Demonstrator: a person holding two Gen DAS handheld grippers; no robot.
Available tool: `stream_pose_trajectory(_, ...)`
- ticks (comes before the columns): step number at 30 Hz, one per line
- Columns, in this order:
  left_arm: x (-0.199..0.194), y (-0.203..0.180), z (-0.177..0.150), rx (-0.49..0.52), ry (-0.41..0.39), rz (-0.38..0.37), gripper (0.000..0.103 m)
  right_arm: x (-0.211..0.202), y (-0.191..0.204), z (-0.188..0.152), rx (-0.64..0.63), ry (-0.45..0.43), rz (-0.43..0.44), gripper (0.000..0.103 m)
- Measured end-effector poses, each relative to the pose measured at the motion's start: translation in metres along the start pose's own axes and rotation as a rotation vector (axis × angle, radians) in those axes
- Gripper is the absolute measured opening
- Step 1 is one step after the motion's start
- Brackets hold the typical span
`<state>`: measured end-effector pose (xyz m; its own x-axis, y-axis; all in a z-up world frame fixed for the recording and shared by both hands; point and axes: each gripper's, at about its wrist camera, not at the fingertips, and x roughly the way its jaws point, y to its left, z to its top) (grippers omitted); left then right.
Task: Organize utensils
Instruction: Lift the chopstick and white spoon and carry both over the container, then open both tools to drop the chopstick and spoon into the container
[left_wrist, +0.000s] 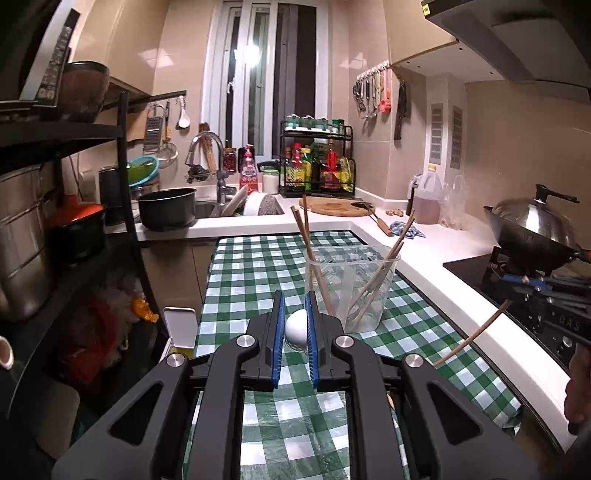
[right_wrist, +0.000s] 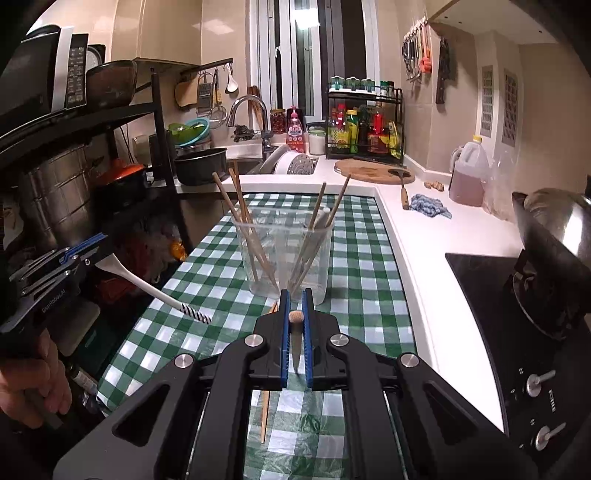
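Your left gripper (left_wrist: 295, 325) sits at the lower centre of the left wrist view with its jaws clenched on a white spoon (left_wrist: 296, 329), whose rounded white end shows between the blue pads. In the right wrist view that same spoon (right_wrist: 147, 288) slants out of the left gripper (right_wrist: 79, 254) at the left edge of the frame, its striped tip hanging over the green checked cloth (right_wrist: 365, 280) that covers the tabletop. Your right gripper (right_wrist: 294, 325) fills the lower centre of its own view, jaws grasping a single wooden chopstick (right_wrist: 295, 318) seen end-on between the pads. In the left wrist view this chopstick (left_wrist: 471, 338) shows as a thin stick slanting at the right side of the frame. Another chopstick (right_wrist: 265, 402) shows below the right gripper, over the cloth at lower centre. A clear plastic cup (right_wrist: 283, 254) stands upright on the cloth in the middle of the frame, just beyond the right jaws, with several chopsticks (right_wrist: 240, 206) leaning inside it toward both sides. Your hand (right_wrist: 33, 380) shows at the lower left of the right wrist view, around the left gripper's handle.
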<state>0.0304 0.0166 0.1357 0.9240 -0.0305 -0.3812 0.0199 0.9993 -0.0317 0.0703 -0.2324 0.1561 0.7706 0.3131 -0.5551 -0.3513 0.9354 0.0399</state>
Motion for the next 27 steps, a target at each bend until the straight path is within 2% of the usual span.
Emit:
stream_pose_trajectory(6, 0.012, 0.005, 0.026, 0.006, 0.074, -0.031, 0.011, 0.007, -0.001, 0.026, -0.001, 0.037, 0.012, 0.006)
stream_pose_trajectory(12, 0.022, 0.007, 0.068, 0.017, 0.142, -0.066, 0.011, 0.009, -0.003, 0.064, 0.002, 0.048, 0.048, 0.006)
stream_pose_trajectory(16, 0.027, 0.009, 0.103, 0.02, 0.139, -0.078, 0.011, 0.001, -0.001, 0.097, -0.01, -0.001, 0.051, 0.006)
stream_pose_trajectory(22, 0.037, 0.004, 0.152, 0.028, 0.081, -0.088, 0.011, -0.007, -0.006, 0.156, 0.012, -0.119, 0.056, 0.006)
stream_pose_trajectory(27, 0.061, -0.003, 0.175, 0.023, 0.071, -0.096, 0.011, 0.011, -0.012, 0.193, 0.033, -0.181, 0.036, 0.006)
